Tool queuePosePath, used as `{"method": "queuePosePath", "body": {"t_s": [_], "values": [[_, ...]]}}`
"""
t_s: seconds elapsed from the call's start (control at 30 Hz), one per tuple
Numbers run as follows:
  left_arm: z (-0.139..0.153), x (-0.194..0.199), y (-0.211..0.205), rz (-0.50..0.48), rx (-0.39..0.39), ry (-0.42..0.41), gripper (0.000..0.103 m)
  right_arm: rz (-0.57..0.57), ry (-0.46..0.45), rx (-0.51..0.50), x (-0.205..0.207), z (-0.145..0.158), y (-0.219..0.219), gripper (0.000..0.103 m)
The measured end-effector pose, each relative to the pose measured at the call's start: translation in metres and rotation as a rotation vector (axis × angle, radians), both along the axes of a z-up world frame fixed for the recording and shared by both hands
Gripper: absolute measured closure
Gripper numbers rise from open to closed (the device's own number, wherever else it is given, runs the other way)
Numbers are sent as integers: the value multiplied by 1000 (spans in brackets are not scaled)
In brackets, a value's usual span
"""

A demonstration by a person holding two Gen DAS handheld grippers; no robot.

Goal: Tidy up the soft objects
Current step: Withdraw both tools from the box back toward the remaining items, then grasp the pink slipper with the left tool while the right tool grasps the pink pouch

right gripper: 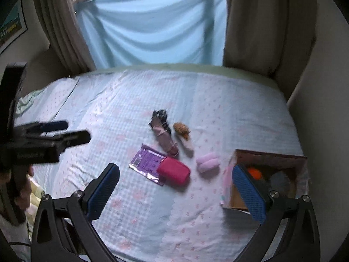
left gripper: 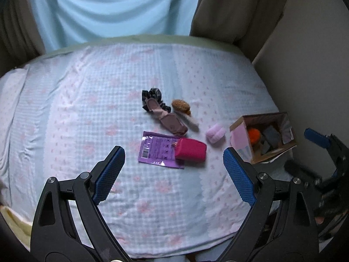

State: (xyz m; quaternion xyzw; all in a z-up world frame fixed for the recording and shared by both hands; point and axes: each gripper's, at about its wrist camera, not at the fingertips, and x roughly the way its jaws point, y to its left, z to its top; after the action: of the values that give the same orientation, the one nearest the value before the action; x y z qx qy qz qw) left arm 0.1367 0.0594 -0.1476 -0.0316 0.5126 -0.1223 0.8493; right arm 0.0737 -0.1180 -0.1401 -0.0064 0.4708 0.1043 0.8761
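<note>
Several soft items lie mid-bed: a red pouch (left gripper: 190, 151) (right gripper: 173, 172) partly on a purple packet (left gripper: 155, 149) (right gripper: 147, 162), a pink fluffy roll (left gripper: 216, 135) (right gripper: 207, 162), a mauve sock (left gripper: 166, 119) (right gripper: 164, 140) over a black patterned scrunchie (left gripper: 152, 95) (right gripper: 160, 115), and a brown-and-white plush (left gripper: 184, 112) (right gripper: 183, 136). An open cardboard box (left gripper: 240, 136) (right gripper: 228, 180) at the right holds an orange ball (left gripper: 254, 135) (right gripper: 254, 172) and grey items. My left gripper (left gripper: 173, 159) is open and empty above the bed, short of the pouch. My right gripper (right gripper: 174, 180) is open and empty, its right finger over the box.
The bed (left gripper: 65, 120) (right gripper: 109, 109) has a pale blue and pink checked sheet. A light blue cloth (left gripper: 115, 6) (right gripper: 152, 28) and brown curtains hang behind. A wall (left gripper: 316, 54) runs along the right. The left gripper shows at the left of the right wrist view (right gripper: 56, 133).
</note>
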Motion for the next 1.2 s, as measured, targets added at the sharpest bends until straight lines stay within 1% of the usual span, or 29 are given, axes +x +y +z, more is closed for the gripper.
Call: {"method": "queuePosePath", "body": {"t_s": [0.1,0.27,0.53,0.67,0.77,0.87,0.93,1.0,1.07,1.13,1.2], "values": [[-25,24,6,-12,2,43,12,54,31,-4,9,-26,14,0],[-76,67,9,-1,-55,157,12,182,99,-48,29,-73,31,0],[-161,128,-14,-15,-115,271,12,386,185,-152,73,-161,47,0],[-207,159,-27,-25,-128,340,15,443,223,-188,92,-194,50,0],[-237,178,-37,-24,-141,394,16,486,272,-222,105,-223,53,1],[-262,193,-44,-25,-151,432,18,527,319,-244,114,-247,56,1],[-280,201,-51,-30,-153,455,21,549,337,-252,118,-259,58,1],[-295,209,-55,-32,-159,477,23,576,354,-255,120,-272,62,2],[-308,214,-59,-28,-169,496,26,593,365,-258,122,-281,64,6],[-319,216,-62,-17,-180,512,32,610,377,-265,125,-290,67,8],[-328,219,-64,-4,-191,525,34,622,387,-262,129,-297,69,13]]}}
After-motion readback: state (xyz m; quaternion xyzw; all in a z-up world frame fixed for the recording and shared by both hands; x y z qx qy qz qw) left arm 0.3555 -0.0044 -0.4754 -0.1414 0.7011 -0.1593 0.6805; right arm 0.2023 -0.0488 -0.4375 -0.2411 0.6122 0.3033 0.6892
